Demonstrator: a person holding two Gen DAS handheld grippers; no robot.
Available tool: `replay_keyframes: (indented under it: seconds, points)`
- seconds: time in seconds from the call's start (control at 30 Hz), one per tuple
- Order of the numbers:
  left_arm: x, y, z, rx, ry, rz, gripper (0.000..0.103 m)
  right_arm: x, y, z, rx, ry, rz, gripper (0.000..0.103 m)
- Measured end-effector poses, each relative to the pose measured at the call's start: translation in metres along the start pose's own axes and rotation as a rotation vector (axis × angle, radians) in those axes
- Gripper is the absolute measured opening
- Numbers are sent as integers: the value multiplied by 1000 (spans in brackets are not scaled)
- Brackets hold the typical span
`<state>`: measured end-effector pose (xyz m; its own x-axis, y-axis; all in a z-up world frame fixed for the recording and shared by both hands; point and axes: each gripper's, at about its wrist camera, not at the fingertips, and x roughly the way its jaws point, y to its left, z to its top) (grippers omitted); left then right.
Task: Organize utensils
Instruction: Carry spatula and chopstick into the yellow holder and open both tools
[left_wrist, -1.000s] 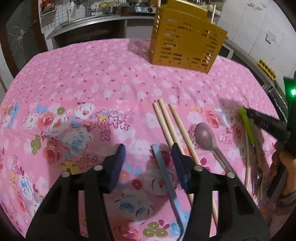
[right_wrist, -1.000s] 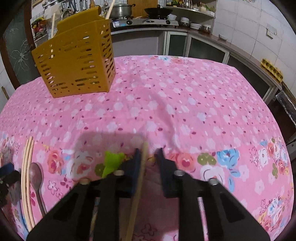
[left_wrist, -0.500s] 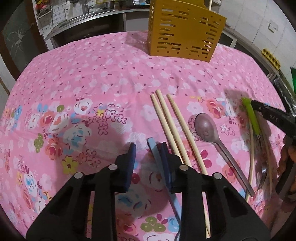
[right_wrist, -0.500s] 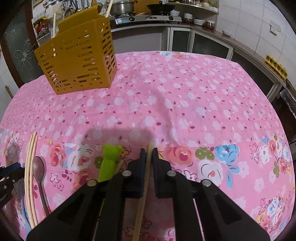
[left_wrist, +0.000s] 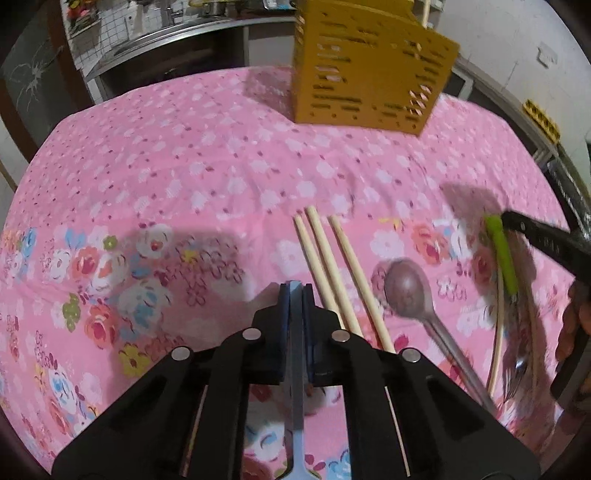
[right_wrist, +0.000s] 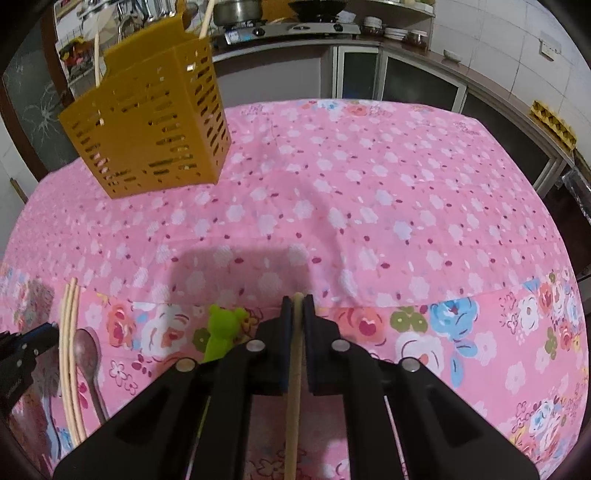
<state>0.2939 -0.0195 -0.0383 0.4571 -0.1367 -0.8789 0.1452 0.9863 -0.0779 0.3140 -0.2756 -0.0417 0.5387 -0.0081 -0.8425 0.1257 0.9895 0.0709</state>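
Left gripper (left_wrist: 294, 290) is clamped on a blue utensil handle (left_wrist: 296, 369). Right gripper (right_wrist: 297, 304) pinches a wooden chopstick (right_wrist: 293, 387), yellow holder (right_wrist: 147, 122) sits further back on the worktop (right_wrist: 369, 206)

Table under pink floral cloth (right_wrist: 369, 192). Yellow slotted utensil holder (right_wrist: 147, 129) upright near the far edge. Near edge: three wooden chopsticks (left_wrist: 332, 273) side by side, brown spoon (left_wrist: 406, 288) just beside them, green-handled utensil (left_wrist: 500, 254) beyond the spoon.

- I see a pink tablecloth (right_wrist: 369, 206) with white blossoms and multicoloured flowers.
- My holder (right_wrist: 147, 129) is mustard yellow, slotted.
- Pale wooden chopsticks (left_wrist: 332, 273), a dull brown spoon (left_wrist: 406, 288).
- Light blue handle (left_wrist: 295, 332); bright green handle (right_wrist: 221, 332).
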Motion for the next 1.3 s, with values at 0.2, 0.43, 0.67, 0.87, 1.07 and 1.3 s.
replay_keyframes:
  seconds: [0.2,0.43,0.67,0.87,1.07,1.3]
  points:
    - [-16,7,17,-31,-111,-3,6,-16,-8,3,37,-85,33,6]
    - [-55,8,35,-19,-338,-15,6,-48,-11,8,66,-270,81,6]
    - [-95,5,47,7,-511,-27,6,-94,-7,23,65,-452,103,6]
    - [-112,9,65,-16,-576,-36,6,-129,2,40,33,-570,106,6]
    - [-137,3,95,-2,-652,-43,6,-161,14,78,27,-668,133,6]
    - [-169,-14,138,16,-746,-64,6,-188,40,133,7,-828,175,6]
